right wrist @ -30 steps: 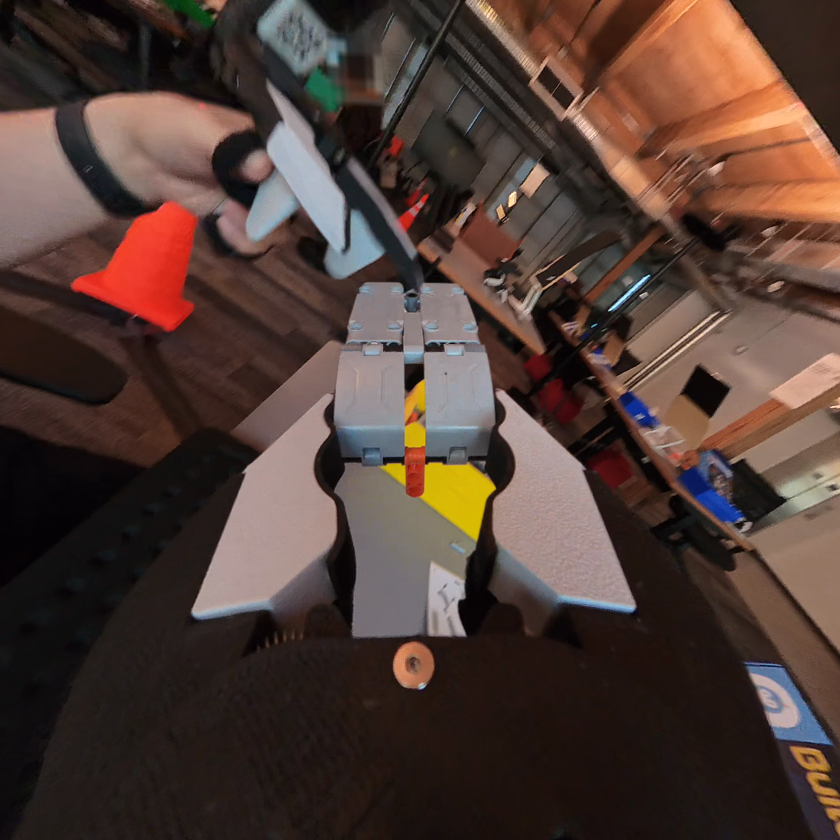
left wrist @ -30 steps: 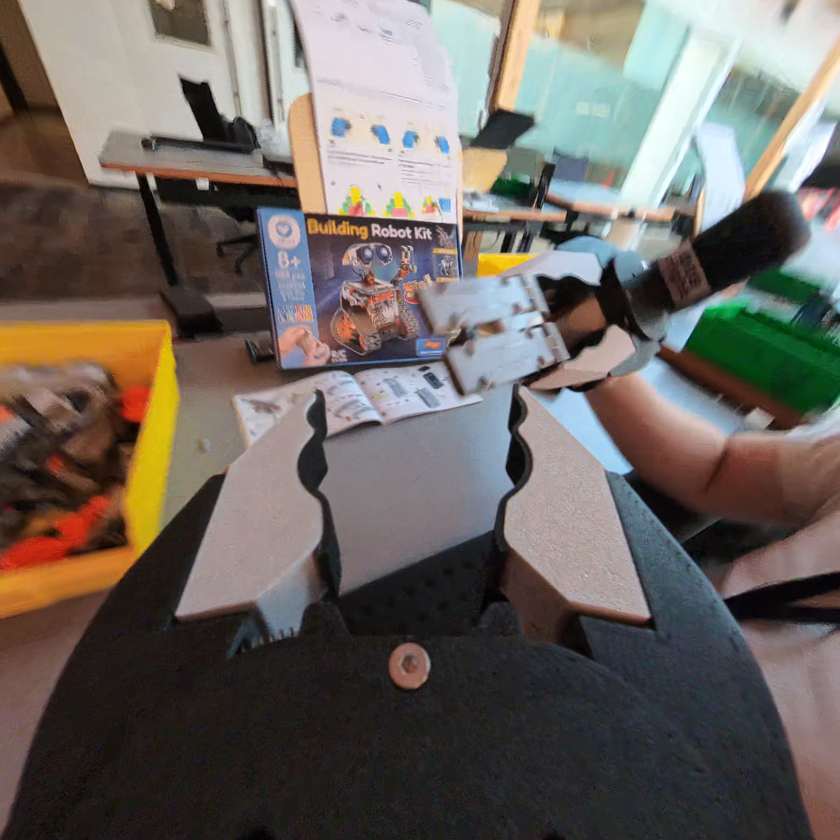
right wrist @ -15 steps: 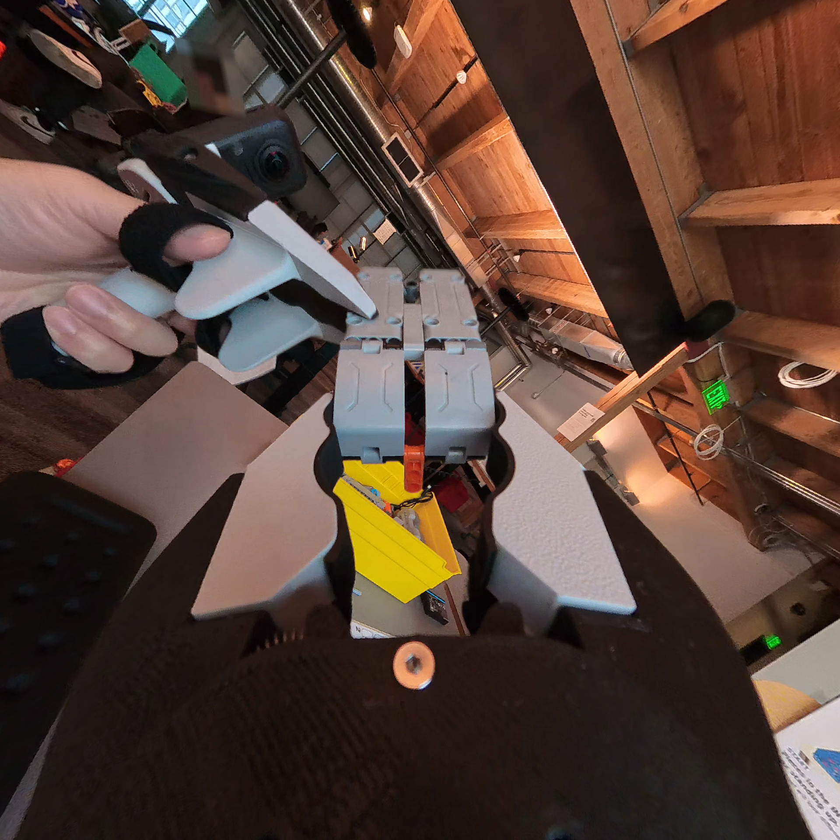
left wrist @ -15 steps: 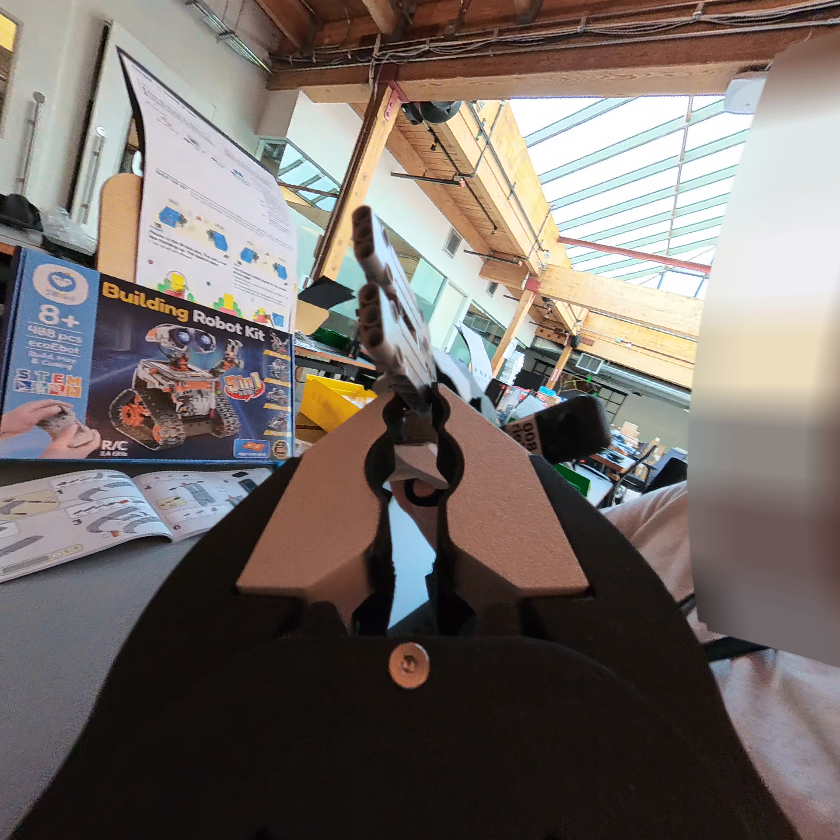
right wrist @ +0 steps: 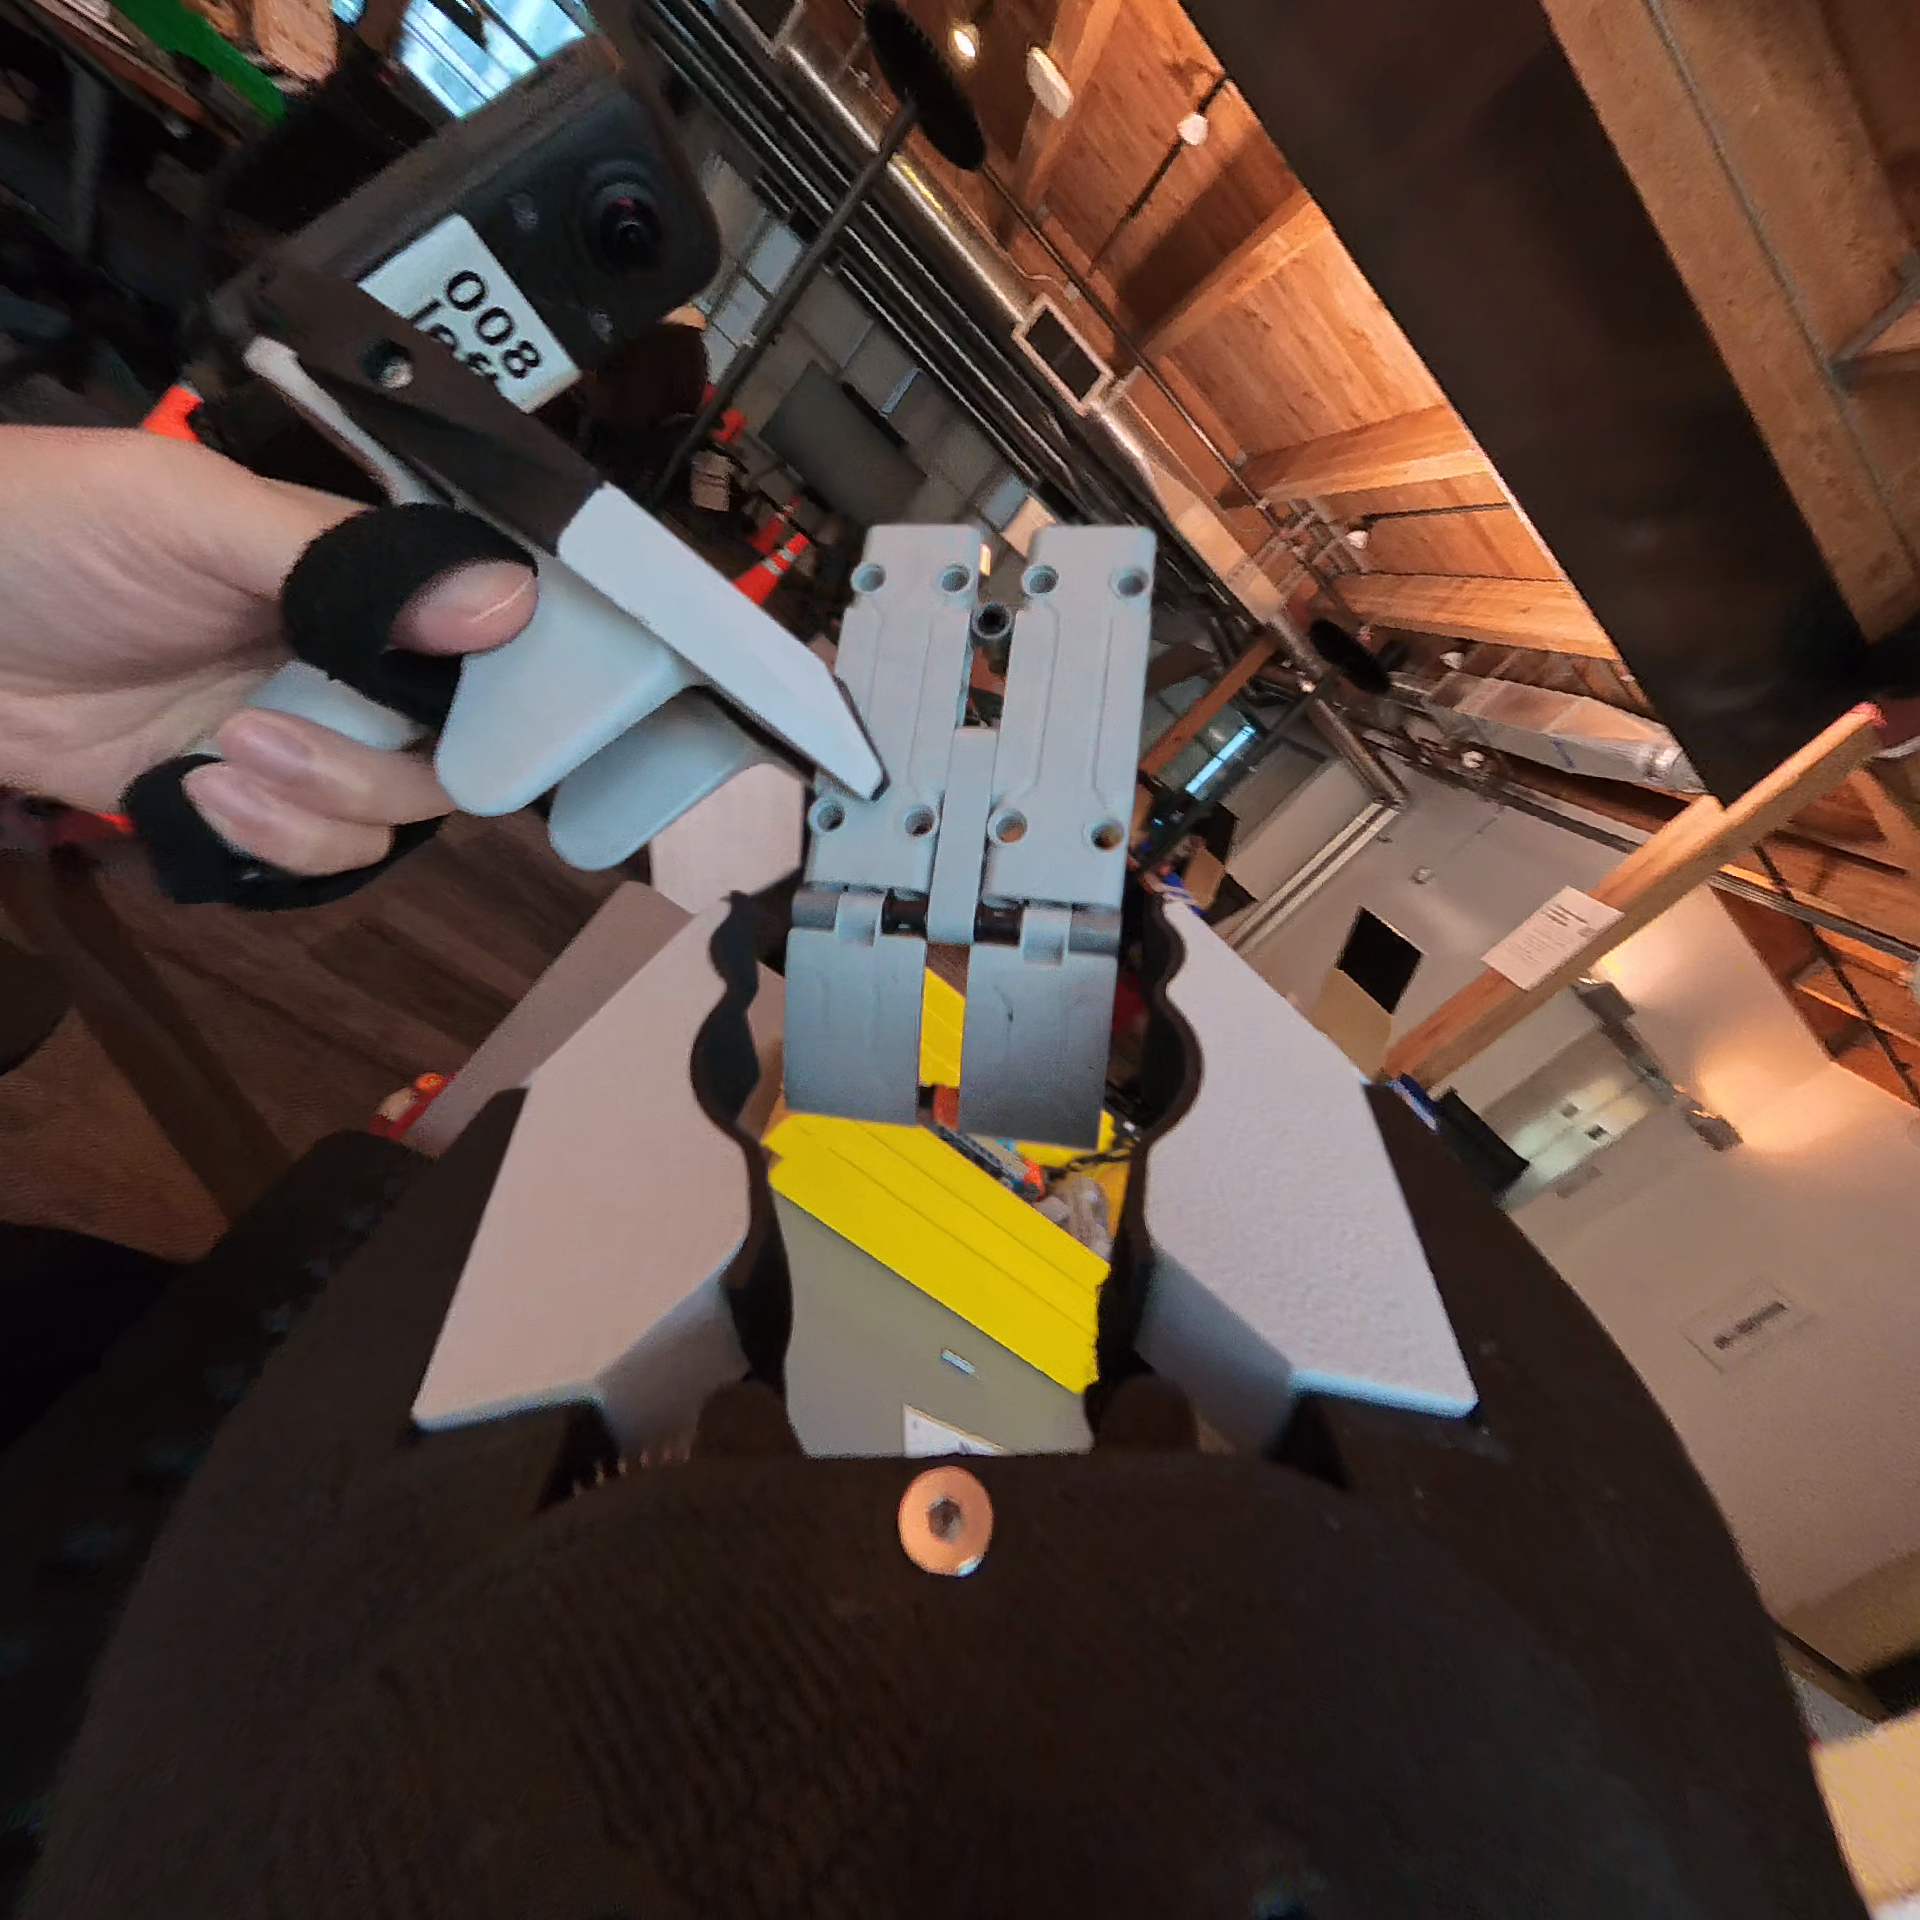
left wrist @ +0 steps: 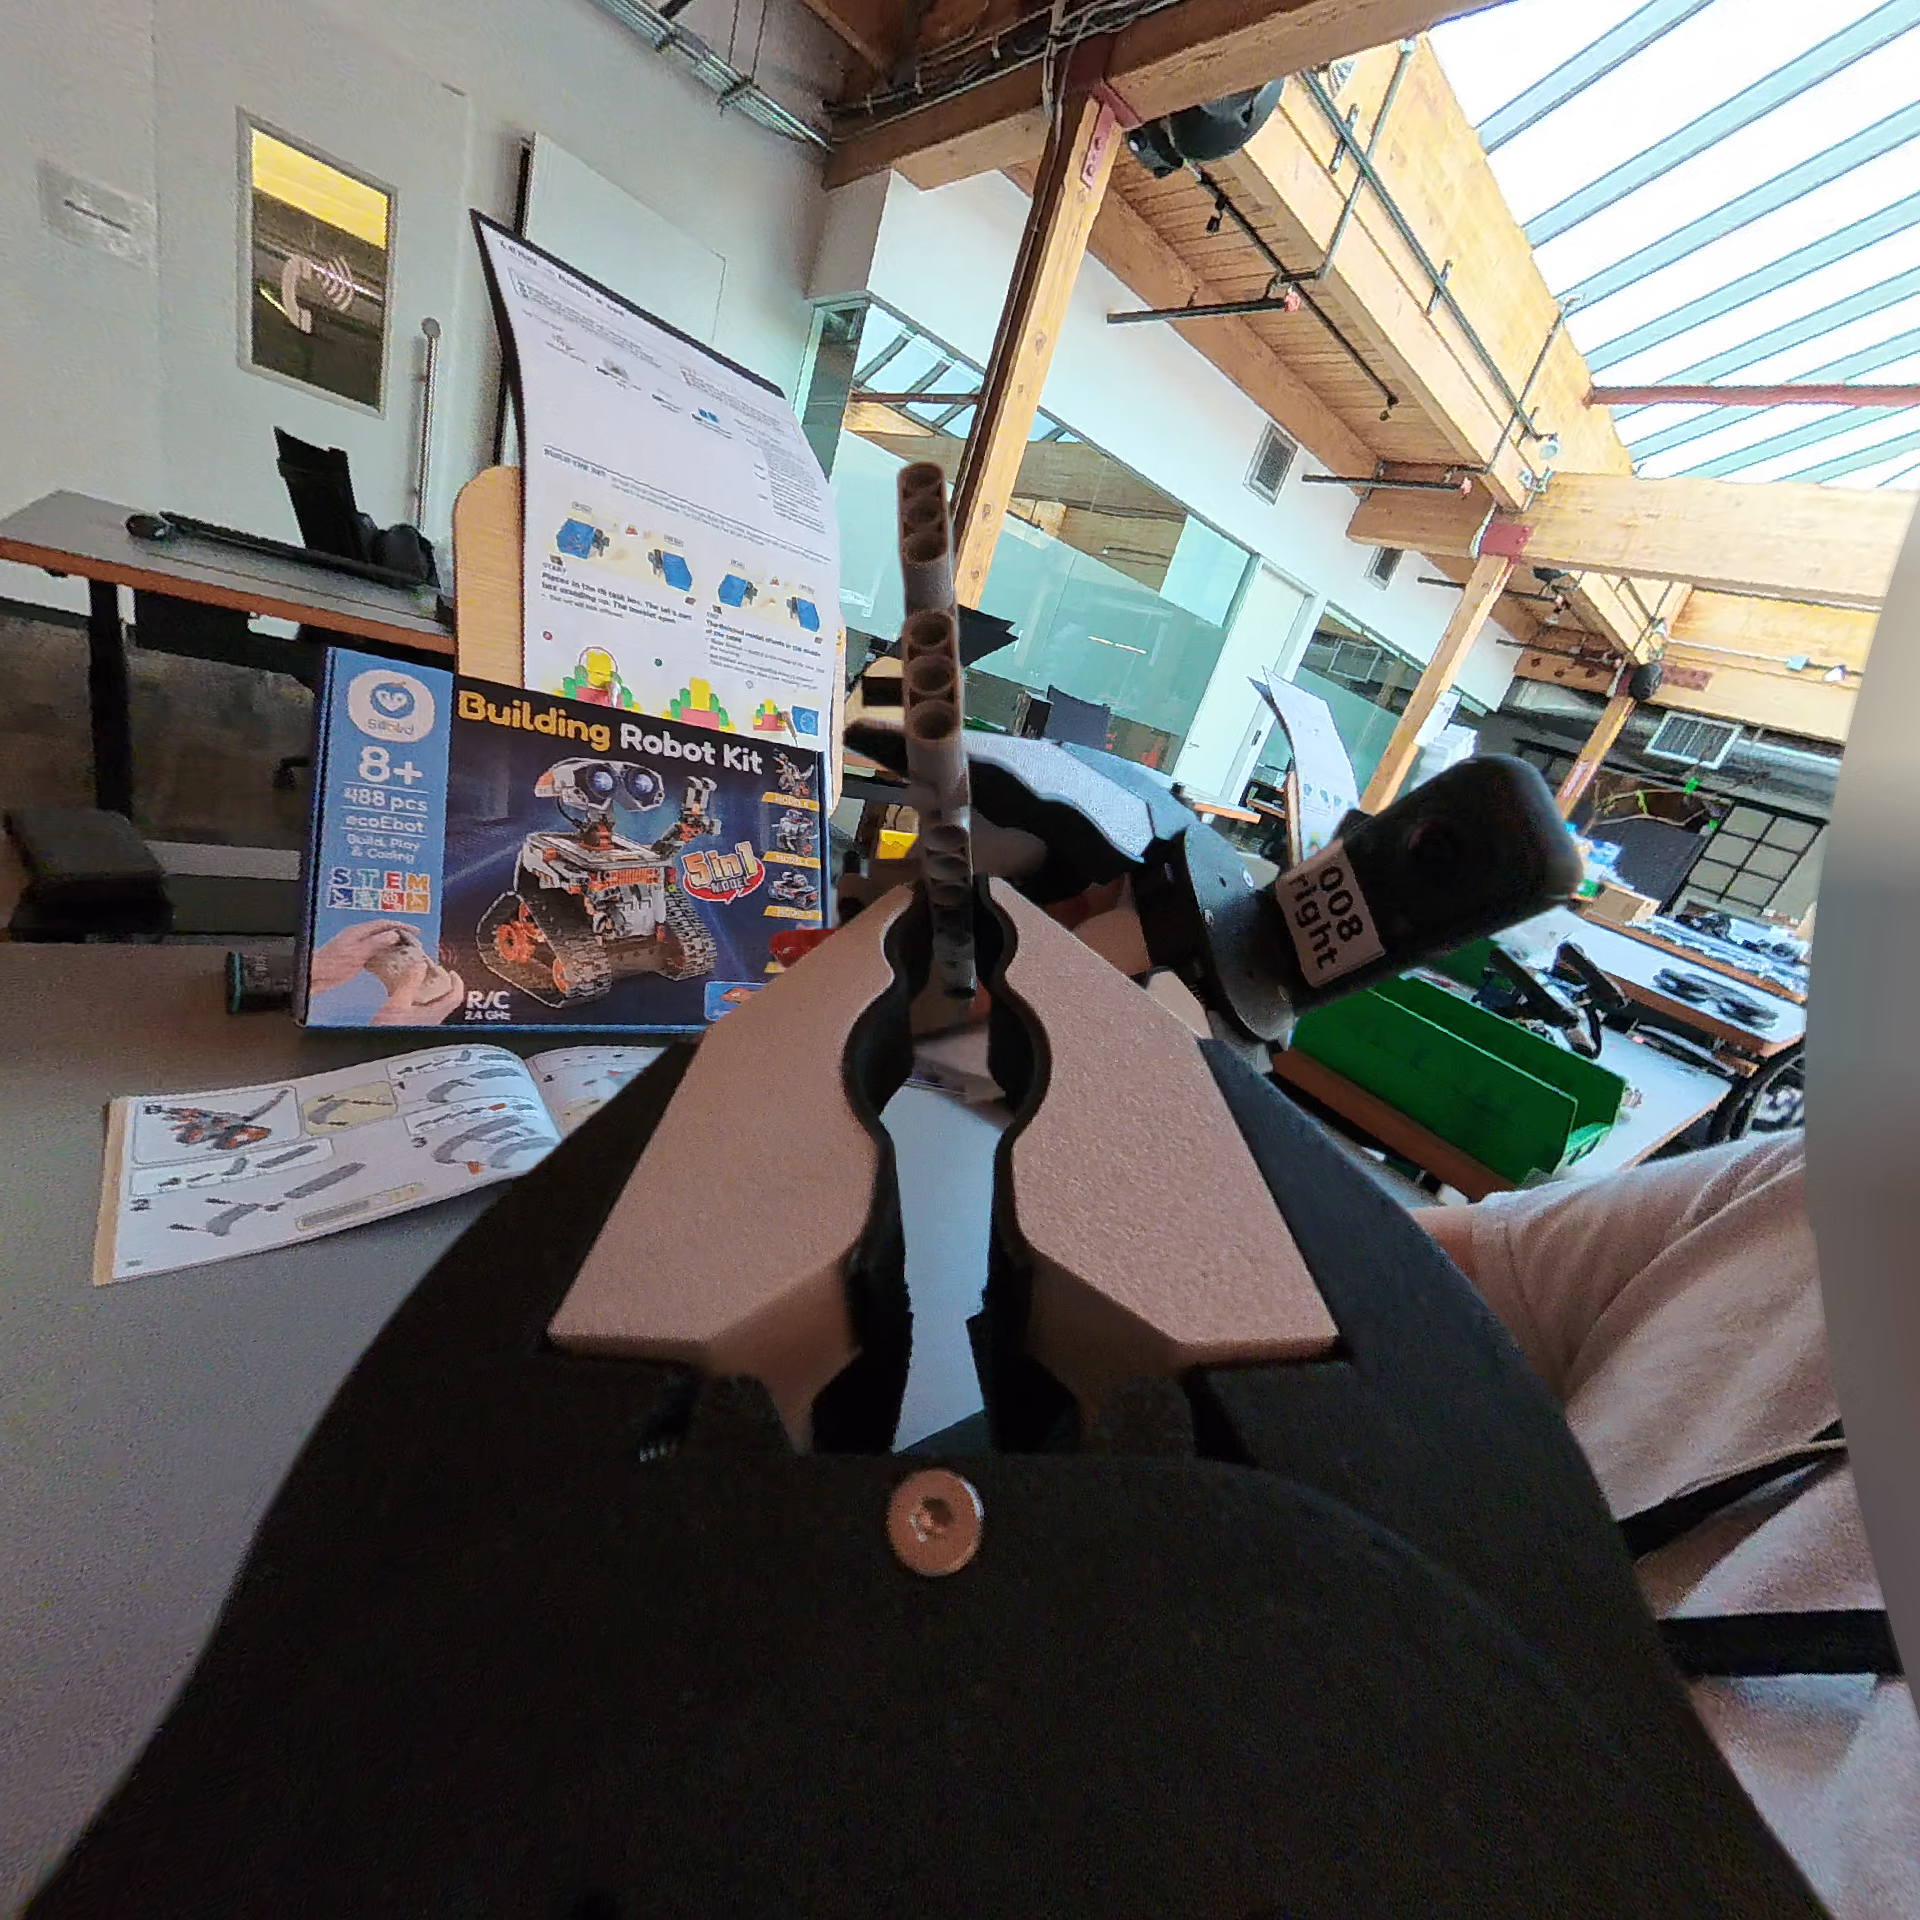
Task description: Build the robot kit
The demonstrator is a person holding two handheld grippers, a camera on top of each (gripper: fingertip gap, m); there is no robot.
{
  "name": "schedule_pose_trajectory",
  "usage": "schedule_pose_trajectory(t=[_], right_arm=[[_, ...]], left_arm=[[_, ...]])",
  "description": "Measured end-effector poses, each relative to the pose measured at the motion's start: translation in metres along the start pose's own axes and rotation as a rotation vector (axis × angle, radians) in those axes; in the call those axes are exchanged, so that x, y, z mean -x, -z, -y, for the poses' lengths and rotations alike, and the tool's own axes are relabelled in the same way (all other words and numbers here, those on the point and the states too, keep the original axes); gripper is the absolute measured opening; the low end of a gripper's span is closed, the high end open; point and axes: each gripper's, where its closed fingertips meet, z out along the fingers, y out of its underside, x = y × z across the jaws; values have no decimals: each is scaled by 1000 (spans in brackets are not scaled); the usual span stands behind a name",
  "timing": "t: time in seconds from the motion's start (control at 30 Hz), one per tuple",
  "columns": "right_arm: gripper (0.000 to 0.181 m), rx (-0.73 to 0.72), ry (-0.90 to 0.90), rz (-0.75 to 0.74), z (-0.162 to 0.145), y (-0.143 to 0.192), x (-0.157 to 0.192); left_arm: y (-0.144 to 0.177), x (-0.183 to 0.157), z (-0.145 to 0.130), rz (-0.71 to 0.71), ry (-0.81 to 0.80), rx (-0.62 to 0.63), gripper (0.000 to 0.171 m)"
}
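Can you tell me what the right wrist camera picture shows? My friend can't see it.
The right gripper is shut on a grey hinged plastic piece made of panels with round holes, held up in the air. The left gripper, held in a person's hand, pinches the piece's left edge. Below sits a yellow bin of parts on a grey table.

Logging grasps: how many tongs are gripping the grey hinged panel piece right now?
2. The right tongs clamp the grey hinged panel piece by its lower flaps; the left tongs pinch its left edge, higher up.
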Motion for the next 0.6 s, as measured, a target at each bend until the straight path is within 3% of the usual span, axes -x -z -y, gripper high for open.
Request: schedule_pose_trajectory(t=[0.03, 0.1, 0.17, 0.23, 0.33, 0.37, 0.53, 0.6], right_arm=[[64, 22, 9, -23, -1, 0, -2], [64, 64, 12, -23, -5, 1, -4], [64, 81, -99, 56, -6, 3, -3], [64, 55, -305, 187, 0, 9, 0], [64, -18, -658, 411, 16, 22, 2], [64, -16, -761, 468, 16, 25, 2], [63, 11, -1140, 670, 4, 29, 8], [64, -10, -1298, 756, 4, 32, 8]], left_arm=[[-3, -1, -1, 2, 19, -1, 5], [-6, 0, -2, 9, 26, 2, 5], [-7, -6, -2, -17, -14, 17, 9], [-6, -13, 2, -37, -55, 17, 26], [3, -11, 8, 23, -183, 12, 32], [5, -12, 10, 28, -204, 4, 41], [4, -17, 11, 2, -157, -5, 41], [4, -16, 11, 2, -136, -4, 31]])
